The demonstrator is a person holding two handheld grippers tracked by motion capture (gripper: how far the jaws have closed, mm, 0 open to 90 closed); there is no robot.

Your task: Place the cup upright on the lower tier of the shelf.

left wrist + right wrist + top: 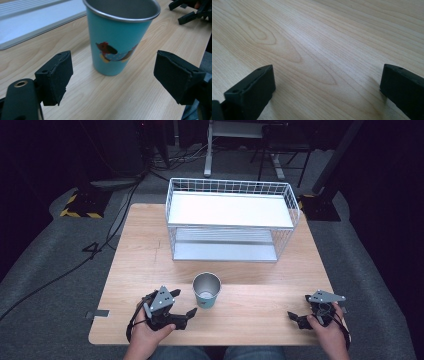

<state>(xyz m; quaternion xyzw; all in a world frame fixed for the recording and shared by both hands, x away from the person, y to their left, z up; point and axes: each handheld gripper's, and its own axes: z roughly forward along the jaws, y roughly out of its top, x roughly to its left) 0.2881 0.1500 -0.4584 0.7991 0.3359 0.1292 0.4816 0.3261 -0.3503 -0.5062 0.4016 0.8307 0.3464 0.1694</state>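
Note:
A teal metal cup with a cartoon print stands upright on the wooden table, near the front middle. My left gripper sits just left of the cup, open, with its jaws pointing at it. In the left gripper view the cup stands a little beyond the gripper, between the lines of the two pads, and touches neither. My right gripper rests open near the front right corner, well apart from the cup. In the right gripper view bare wood lies between the spread jaws of the gripper.
A white wire two-level shelf stands at the back middle of the table; its lower tray lies beyond the cup. The other gripper shows far off. Cables and stand legs lie on the grey floor behind the table.

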